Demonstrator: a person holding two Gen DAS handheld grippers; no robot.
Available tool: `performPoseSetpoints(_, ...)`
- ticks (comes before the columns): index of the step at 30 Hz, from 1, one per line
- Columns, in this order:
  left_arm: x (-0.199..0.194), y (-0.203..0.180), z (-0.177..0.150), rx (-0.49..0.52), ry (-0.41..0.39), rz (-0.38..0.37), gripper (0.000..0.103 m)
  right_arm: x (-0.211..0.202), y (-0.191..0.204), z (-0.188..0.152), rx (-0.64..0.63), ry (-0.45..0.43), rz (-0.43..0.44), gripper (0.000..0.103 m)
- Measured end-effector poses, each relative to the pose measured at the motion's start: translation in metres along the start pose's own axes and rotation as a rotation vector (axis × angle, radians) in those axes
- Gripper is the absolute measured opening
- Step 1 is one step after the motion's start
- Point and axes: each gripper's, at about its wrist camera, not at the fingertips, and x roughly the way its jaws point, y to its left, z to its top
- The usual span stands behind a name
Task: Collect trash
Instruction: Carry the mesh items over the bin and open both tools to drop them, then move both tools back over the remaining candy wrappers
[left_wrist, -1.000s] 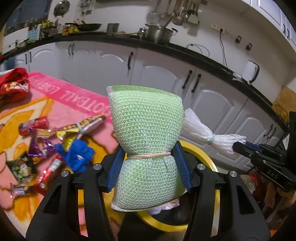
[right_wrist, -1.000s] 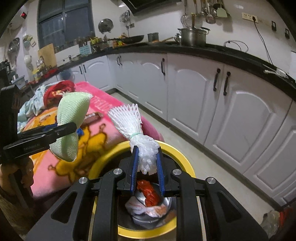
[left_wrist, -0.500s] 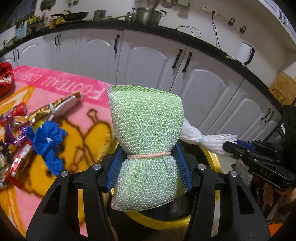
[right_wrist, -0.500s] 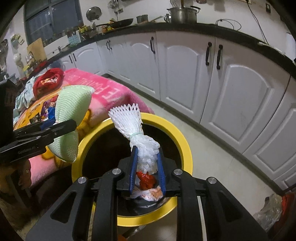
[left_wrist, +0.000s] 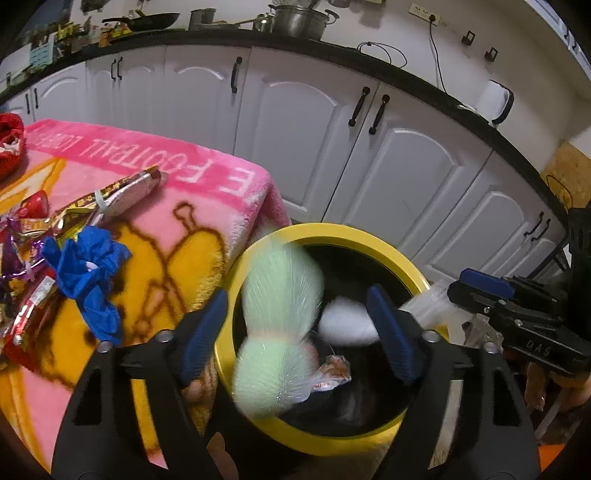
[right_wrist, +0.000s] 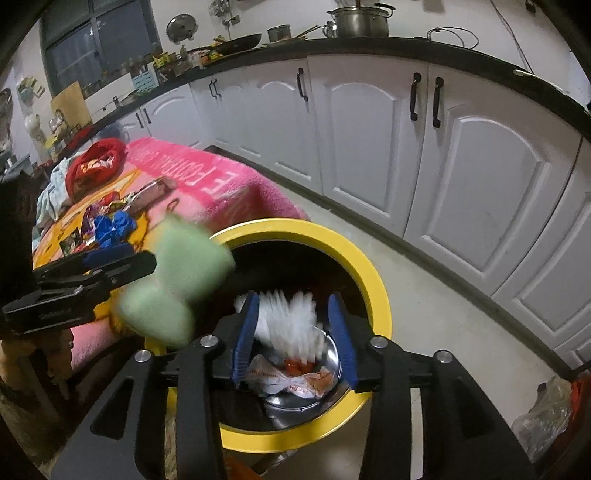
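Kitchen, white cabinets; yellow-rimmed bin (left_wrist: 369, 236) lower centre. Left gripper (left_wrist: 295, 332) and right gripper (right_wrist: 291, 339) have just been opening, spread. Green mesh (left_wrist: 277, 317) and white mesh (right_wrist: 291, 325) drop binward, blurred. Both look light, soft; pinch at the waist.

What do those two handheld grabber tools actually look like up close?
Both are matte black plastic tools. The left gripper and the right gripper each have two long fingers lined with blue pads, with silver screw heads at the joints. Pale lettering is printed on the side of each body. No cables show.
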Motion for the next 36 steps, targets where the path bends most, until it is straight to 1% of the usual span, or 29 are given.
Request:
performPoseSetpoints(2,-0.002,0.002,0.001,-0.005,-0.008,0.004,0.077,-0.003,-0.001,0.001,0.005,-0.012,-0.004,0.042)
performPoseSetpoints(4,-0.005,0.004,0.001,-0.013,-0.016,0.006,0.083,-0.006,-0.001,0.003,0.011,-0.026,-0.003,0.043)
performPoseSetpoints(7,-0.011,0.008,0.002,-0.025,-0.033,0.013,0.086,-0.01,0.0,0.005,0.013,-0.045,-0.004,0.046)
performPoseSetpoints(8,-0.013,0.01,0.003,-0.031,-0.042,0.02,0.091,-0.011,0.001,0.006,0.014,-0.051,0.0,0.046)
performPoseSetpoints(9,-0.015,0.011,0.003,-0.035,-0.047,0.021,0.092,-0.012,0.002,0.007,0.014,-0.057,0.003,0.046)
performPoseSetpoints(13,-0.027,0.017,0.005,-0.054,-0.079,0.037,0.092,-0.019,0.01,0.013,0.002,-0.095,0.014,0.047)
performPoseSetpoints(20,-0.051,0.033,0.008,-0.08,-0.147,0.079,0.092,-0.029,0.03,0.022,-0.032,-0.136,0.045,0.049)
performPoseSetpoints(24,-0.066,0.045,0.01,-0.097,-0.185,0.104,0.092,-0.032,0.044,0.028,-0.053,-0.147,0.059,0.05)
performPoseSetpoints(36,-0.1,0.075,0.008,-0.151,-0.259,0.155,0.092,-0.033,0.092,0.04,-0.146,-0.163,0.114,0.05)
